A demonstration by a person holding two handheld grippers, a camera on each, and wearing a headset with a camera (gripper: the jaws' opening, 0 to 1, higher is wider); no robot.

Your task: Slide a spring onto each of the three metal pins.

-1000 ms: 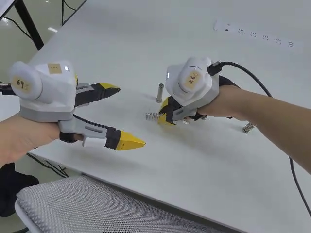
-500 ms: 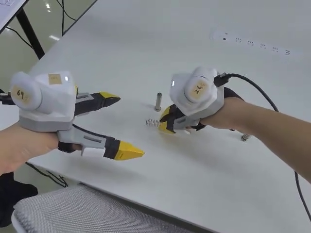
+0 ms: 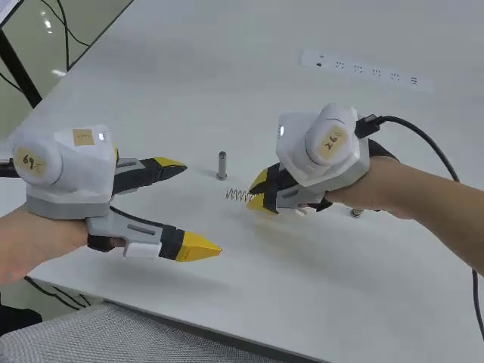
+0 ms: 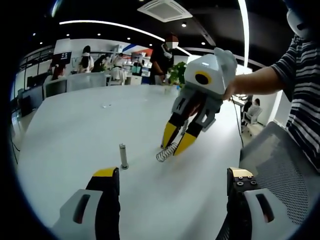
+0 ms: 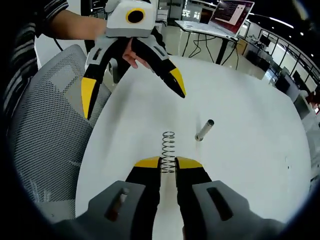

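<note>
steel spring [image 5: 168, 143] pinched by one end in my right gripper [image 5: 168, 162], free end ahead for the pin [image 5: 204, 130]; left gripper [image 3: 198, 206] jaws apart, empty.

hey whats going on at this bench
A person holds a gripper in each hand over a white table. The right gripper is shut on one end of a spring, with the spring's free end pointing toward an upright pin close by. That pin is bare; the spring is not yet on it. The left gripper is open, holds nothing and hovers beside the pin.
</note>
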